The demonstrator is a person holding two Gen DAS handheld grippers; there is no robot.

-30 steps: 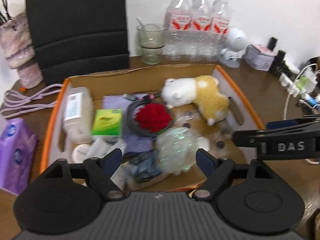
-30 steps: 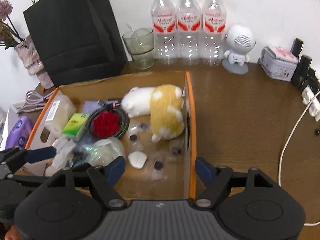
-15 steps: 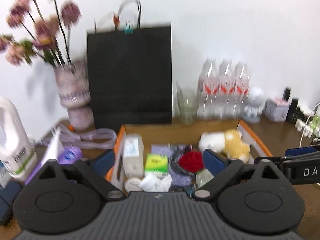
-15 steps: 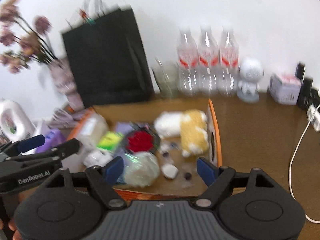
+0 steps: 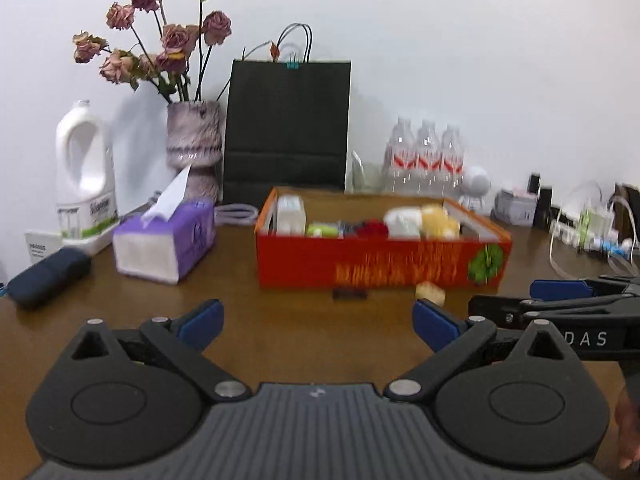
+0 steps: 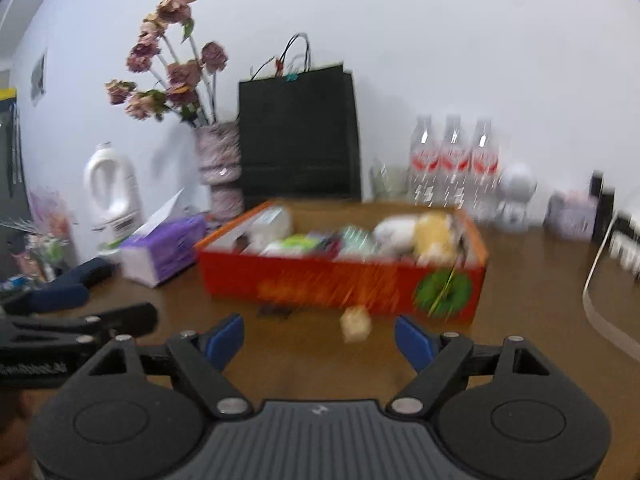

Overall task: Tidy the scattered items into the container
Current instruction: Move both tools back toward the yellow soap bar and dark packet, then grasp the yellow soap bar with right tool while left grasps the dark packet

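On the far left of the desk [image 5: 280, 340] we noted a white jug [image 5: 84, 176], a dark pouch [image 5: 48, 276] and a purple tissue box [image 5: 168, 240]; none of these lay near either tool. The left gripper [image 5: 316, 320] had its jaws apart and widening, with nothing but bare desk between them. Ahead of it stood the orange container [image 5: 380, 264], already loaded with a white bottle [image 5: 290, 220], a green packet [image 5: 324, 230] and a plush toy [image 5: 424, 220].

Two items sat on the desk just in front of the container's near wall — a small dark flat piece [image 5: 350, 294] and, to its right, a small pale block [image 5: 430, 293]. We judged these to be the items not yet tidied. The dark piece lay with its long axis across the view, parallel to the container wall; the block looked roughly cubic, so no axis mattered there.

The right gripper [image 6: 318, 338] also had its jaws apart and empty. In the right wrist view the pale block [image 6: 355, 323] sat almost centred between the jaws and just ahead of them, while in the left wrist view it lay off to the right, past the right-hand finger. We therefore judged the right hand better placed for the block — and the left for the dark piece.
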